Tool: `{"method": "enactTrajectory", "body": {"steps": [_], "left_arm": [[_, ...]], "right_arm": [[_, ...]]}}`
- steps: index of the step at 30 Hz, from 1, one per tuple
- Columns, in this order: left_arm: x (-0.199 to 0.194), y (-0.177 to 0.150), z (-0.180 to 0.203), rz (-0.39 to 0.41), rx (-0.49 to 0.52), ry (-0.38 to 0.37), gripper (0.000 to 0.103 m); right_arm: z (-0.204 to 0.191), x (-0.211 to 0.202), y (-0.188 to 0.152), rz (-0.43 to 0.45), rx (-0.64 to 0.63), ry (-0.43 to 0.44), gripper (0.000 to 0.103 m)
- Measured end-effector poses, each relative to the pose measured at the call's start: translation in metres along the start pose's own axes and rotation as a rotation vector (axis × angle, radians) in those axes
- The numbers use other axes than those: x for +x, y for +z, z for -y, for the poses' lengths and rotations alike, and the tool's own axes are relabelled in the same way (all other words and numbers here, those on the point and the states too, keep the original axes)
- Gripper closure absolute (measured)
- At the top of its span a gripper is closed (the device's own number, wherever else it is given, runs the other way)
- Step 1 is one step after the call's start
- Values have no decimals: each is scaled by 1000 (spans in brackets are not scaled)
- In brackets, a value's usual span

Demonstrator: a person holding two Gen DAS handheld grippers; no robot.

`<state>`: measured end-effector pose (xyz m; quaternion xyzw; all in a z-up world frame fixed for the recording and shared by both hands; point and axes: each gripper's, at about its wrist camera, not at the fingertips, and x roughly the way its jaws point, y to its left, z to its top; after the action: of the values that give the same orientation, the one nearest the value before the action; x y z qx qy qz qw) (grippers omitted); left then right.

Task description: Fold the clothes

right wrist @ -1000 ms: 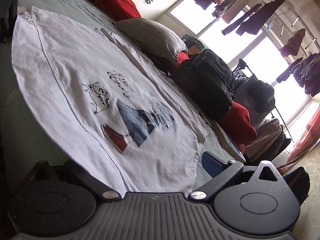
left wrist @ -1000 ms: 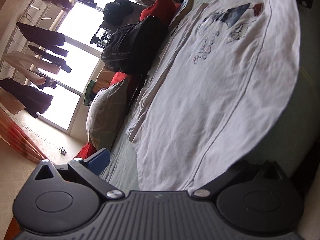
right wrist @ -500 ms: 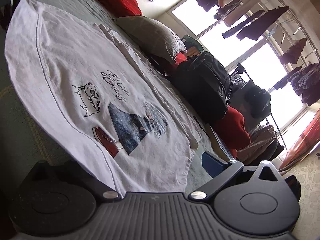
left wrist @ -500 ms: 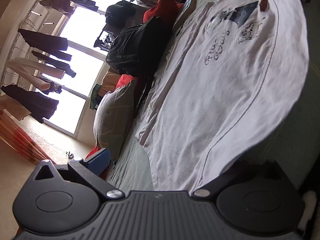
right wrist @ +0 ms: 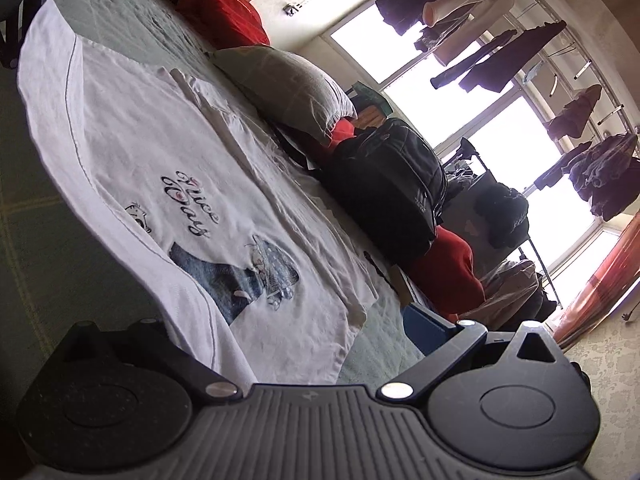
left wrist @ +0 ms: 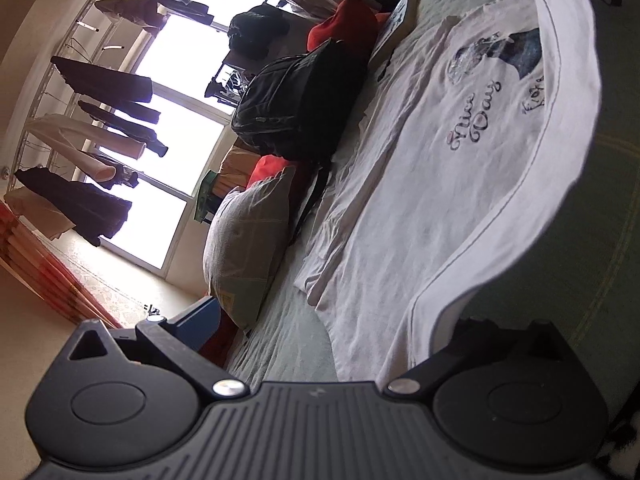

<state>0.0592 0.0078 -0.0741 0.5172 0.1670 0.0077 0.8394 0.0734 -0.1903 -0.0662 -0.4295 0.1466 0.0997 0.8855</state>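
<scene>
The white cotton T-shirt with the "Nice Day" print [left wrist: 460, 184] is lying on the green quilted bedspread [left wrist: 288, 336], its hem edge rising off the bed; the left gripper [left wrist: 404, 344] and the right gripper [right wrist: 224, 360] are each pinching a hem corner, probably to carry it over in a fold; the bulging black backpack [right wrist: 392, 192] is sitting zipped, contents hidden.
</scene>
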Motion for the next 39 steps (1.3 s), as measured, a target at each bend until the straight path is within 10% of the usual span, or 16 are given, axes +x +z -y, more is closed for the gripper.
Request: {"method": "enactTrajectory", "body": {"steps": [39], "left_arm": [[180, 42, -63, 23, -26, 26, 0]], "right_arm": [[79, 166, 65, -6, -7, -100, 1]]}}
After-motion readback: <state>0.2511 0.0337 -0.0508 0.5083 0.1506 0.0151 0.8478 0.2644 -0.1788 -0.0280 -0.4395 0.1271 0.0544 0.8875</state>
